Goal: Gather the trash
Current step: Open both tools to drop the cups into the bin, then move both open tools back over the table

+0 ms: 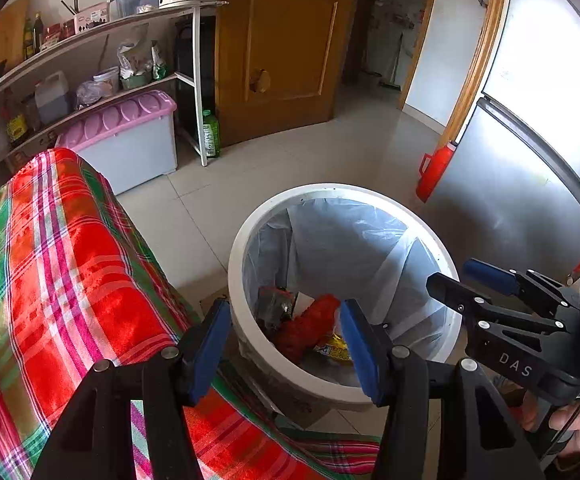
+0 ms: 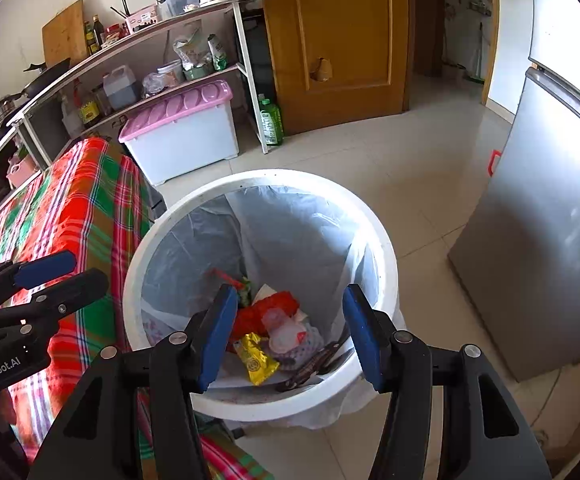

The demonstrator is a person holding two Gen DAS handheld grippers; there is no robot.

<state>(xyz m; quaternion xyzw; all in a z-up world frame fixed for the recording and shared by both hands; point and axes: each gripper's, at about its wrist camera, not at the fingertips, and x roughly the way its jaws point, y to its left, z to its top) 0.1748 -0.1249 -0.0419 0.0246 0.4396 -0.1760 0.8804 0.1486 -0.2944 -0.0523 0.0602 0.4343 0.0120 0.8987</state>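
A: Looking into the white trash bin (image 2: pixel 385 264), just beyond both hand-held grippers: what's inside?

B: A red net bag (image 2: pixel 266 312), a yellow wrapper (image 2: pixel 256 358) and crumpled paper lie at the bottom.

A: And the grippers?

B: The left hand-held gripper (image 1: pixel 286 344) and right hand-held gripper (image 2: pixel 290 336) both stand apart, empty. The dropping seems done; whether more trash remains on the checked tabletop (image 1: pixel 50 260) beside them, I cannot tell.

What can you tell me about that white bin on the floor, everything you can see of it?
The white bin is round, looks plastic, and stands upright and lidless on the tiled floor, close beside the red plaid cloth. A thin translucent liner bag hangs inside. At the bottom lies trash: a red net bag, a yellow wrapper and crumpled paper. Neither gripper touches it; both hover above, open and empty.
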